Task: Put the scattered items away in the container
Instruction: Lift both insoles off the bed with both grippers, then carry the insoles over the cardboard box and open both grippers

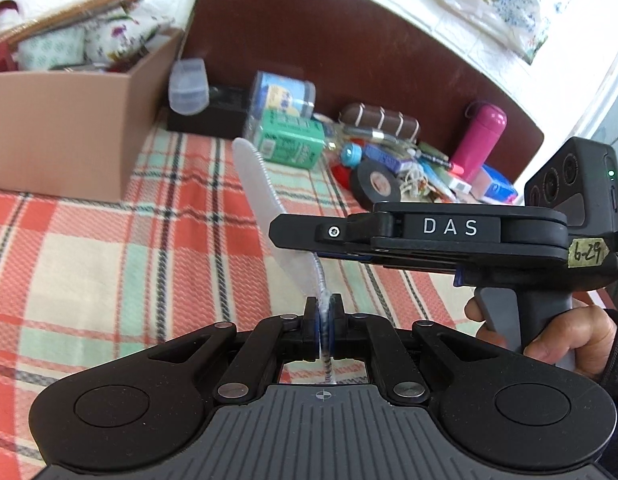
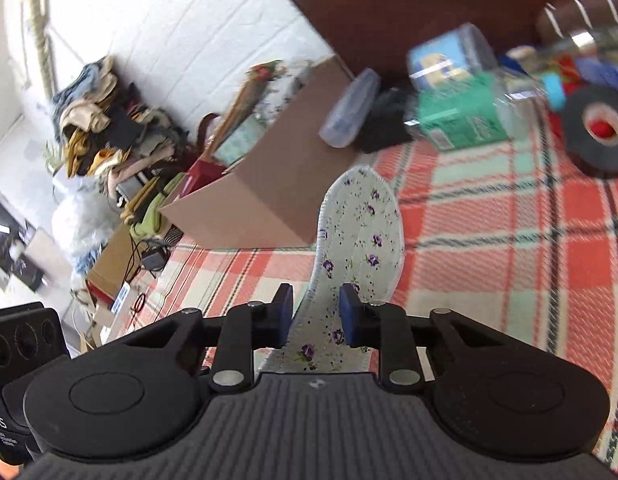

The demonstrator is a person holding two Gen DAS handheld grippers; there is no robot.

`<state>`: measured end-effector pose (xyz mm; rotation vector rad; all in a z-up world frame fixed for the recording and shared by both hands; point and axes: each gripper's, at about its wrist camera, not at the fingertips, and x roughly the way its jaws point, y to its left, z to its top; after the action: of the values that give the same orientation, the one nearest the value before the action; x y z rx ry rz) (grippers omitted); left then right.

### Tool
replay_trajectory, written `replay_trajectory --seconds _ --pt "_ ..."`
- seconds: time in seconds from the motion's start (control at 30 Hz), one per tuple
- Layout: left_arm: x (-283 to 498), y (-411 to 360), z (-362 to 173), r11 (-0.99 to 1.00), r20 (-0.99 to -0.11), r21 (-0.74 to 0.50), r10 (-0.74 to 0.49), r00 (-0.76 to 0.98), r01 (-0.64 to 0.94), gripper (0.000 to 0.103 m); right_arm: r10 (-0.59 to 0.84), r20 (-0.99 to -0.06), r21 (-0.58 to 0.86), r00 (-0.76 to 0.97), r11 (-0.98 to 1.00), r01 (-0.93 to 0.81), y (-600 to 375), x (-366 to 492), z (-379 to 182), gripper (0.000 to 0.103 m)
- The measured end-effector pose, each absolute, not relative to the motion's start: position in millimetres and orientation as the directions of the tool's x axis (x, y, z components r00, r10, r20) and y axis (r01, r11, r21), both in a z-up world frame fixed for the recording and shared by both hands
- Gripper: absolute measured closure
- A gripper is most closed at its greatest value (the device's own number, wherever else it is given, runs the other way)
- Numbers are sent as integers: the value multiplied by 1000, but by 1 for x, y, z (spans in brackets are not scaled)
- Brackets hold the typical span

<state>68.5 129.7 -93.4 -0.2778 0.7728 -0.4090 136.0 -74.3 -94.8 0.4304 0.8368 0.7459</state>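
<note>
A floral insole [image 1: 255,184] hangs over the checked cloth. My left gripper [image 1: 324,312] is shut on its near end, gripping it edge-on. In the right wrist view its purple-flowered face [image 2: 361,220] runs up between the blue pads of my right gripper [image 2: 315,312]. Those pads stand a little apart, and a sliver of gap shows at the left pad. From the left wrist view, my right gripper [image 1: 281,230] lies level across the insole's middle, held by a hand [image 1: 549,332]. The brown cardboard box [image 1: 69,128] [image 2: 249,208] stands at the far left, holding fabric items.
A pile lies along the brown headboard [image 1: 349,40]: a green box [image 1: 289,140], a black tape roll [image 1: 375,184], a pink bottle [image 1: 479,136], a clear plastic case [image 1: 189,88] and small packets. Clothes and boxes [image 2: 109,128] are heaped on the floor beyond the bed's edge.
</note>
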Motion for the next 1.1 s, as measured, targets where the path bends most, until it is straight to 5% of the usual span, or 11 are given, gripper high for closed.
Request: replay_trajectory --seconds 0.57,0.87,0.9,0.93,0.97,1.0,1.03,1.1 --pt "59 187 20 937 -407 -246 -332 851 248 103 764 -415 355 494 636 -685 11 137 40 80" --pt "120 232 64 965 -356 -192 -238 904 178 103 737 -387 211 554 656 -725 82 184 93 80" --pt "133 241 62 968 -363 -194 -219 906 156 94 725 -392 183 566 665 -724 95 190 94 79" --pt "148 251 56 971 -380 -202 -195 904 125 69 716 -404 162 569 668 -726 108 198 92 74" --pt "163 263 46 974 -416 -215 -152 897 66 36 707 -428 154 562 670 -726 120 208 85 59" --pt "178 276 35 974 -461 -226 -98 882 -10 26 693 -452 147 562 679 -719 129 216 74 48" --pt "190 289 22 969 -501 -236 -50 864 -80 30 676 -476 137 563 689 -712 137 223 62 40" --pt "205 311 0 960 -568 -245 -31 822 -133 40 658 -508 126 556 695 -708 140 231 38 43"
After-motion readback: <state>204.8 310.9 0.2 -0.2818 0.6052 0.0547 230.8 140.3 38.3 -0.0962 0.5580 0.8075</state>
